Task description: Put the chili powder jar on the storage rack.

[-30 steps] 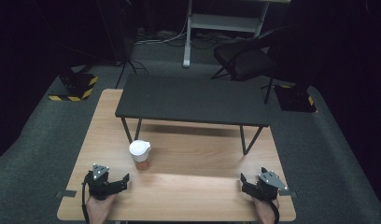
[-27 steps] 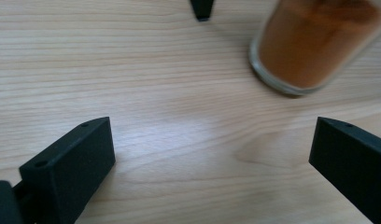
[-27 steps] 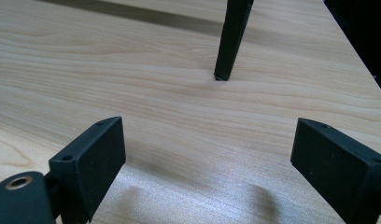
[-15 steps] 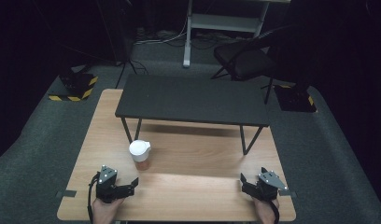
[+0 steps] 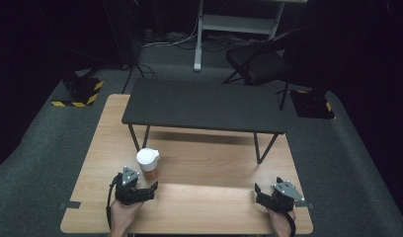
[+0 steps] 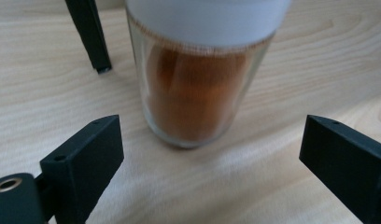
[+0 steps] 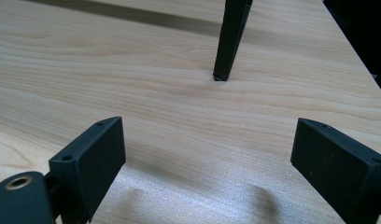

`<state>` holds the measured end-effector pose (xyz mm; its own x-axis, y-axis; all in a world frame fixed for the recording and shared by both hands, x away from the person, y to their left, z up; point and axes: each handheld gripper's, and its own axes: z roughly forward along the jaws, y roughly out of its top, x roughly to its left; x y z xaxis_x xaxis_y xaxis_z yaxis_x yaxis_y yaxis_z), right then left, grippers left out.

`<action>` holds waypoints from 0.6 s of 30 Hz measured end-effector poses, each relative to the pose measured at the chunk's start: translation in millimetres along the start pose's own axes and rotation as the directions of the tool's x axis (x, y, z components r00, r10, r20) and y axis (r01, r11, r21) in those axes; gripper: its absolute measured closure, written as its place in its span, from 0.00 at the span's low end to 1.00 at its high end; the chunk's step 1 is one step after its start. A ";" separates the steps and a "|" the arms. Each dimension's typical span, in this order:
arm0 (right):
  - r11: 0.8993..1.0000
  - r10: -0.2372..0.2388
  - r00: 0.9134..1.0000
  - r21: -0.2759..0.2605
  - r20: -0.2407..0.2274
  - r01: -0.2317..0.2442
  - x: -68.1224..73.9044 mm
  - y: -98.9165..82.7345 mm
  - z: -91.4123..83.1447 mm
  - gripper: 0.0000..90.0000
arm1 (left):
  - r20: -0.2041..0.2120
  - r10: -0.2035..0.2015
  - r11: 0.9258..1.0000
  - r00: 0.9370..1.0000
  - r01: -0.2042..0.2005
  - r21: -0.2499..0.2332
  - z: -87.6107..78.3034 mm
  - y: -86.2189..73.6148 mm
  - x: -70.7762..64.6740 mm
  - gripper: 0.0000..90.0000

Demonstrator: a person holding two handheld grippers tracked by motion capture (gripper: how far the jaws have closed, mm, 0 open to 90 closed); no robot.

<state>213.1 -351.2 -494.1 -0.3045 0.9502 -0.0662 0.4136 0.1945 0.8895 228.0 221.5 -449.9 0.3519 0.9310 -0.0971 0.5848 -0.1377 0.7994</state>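
Jars: one white-lidded glass jar [image 5: 148, 163] of orange-brown contents
Grippers: left gripper [image 5: 149, 190] and right gripper [image 5: 257, 193], jaws spread, empty
Surface: wooden table [image 5: 204, 212] under black metal shelf [image 5: 204, 105]
Room: dark, one folding chair [image 5: 261, 64]

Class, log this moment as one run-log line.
left gripper: open, facing jar | right gripper: open, over bare table | jar: upright, ungrasped

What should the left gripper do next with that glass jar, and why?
Probably ease the left gripper forward until its open jaws flank the glass jar, then close. The jar, white-lidded with brown contents, stands upright on the wooden table, centred just ahead of the jaws, not yet between them.
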 end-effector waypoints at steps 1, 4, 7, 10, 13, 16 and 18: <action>1.000 0.000 1.000 0.000 0.000 0.000 -0.1 0.0 0.0 0.11 | -0.004 0.002 1.000 1.000 -0.002 -0.004 2.1 1.7 -0.7 0.07; 1.000 0.001 1.000 0.000 -0.001 -0.001 -0.2 0.0 0.0 0.11 | -0.012 -0.003 1.000 1.000 0.002 -0.015 5.7 3.8 -2.6 0.07; 1.000 0.002 1.000 0.000 -0.001 -0.002 -0.4 0.0 0.0 0.11 | -0.020 -0.008 1.000 1.000 0.008 -0.023 13.7 8.6 -4.0 0.07; 1.000 0.003 1.000 -0.001 -0.001 -0.003 -0.3 -0.2 -0.2 0.11 | -0.031 -0.015 0.999 0.999 0.014 -0.033 18.8 10.0 -5.5 0.07; 1.000 0.005 1.000 -0.002 0.002 -0.005 -0.2 -0.3 -0.2 0.11 | -0.044 -0.014 0.999 0.999 0.012 -0.047 24.2 10.2 -7.6 0.06; 1.000 0.005 1.000 -0.001 0.002 -0.005 -0.1 -0.3 -0.2 0.11 | -0.048 -0.004 0.999 0.999 0.002 -0.046 27.6 11.5 -8.2 0.07; 1.000 0.005 1.000 -0.001 0.002 -0.005 -0.2 -0.2 -0.2 0.11 | -0.049 -0.010 0.999 0.999 0.008 -0.052 31.8 11.6 -8.5 0.07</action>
<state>212.9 -351.5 -494.2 -0.3008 0.9516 -0.0623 0.4146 0.1893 0.8901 255.0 201.3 -458.6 0.3093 0.9479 -0.0759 0.5489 -0.1128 0.8283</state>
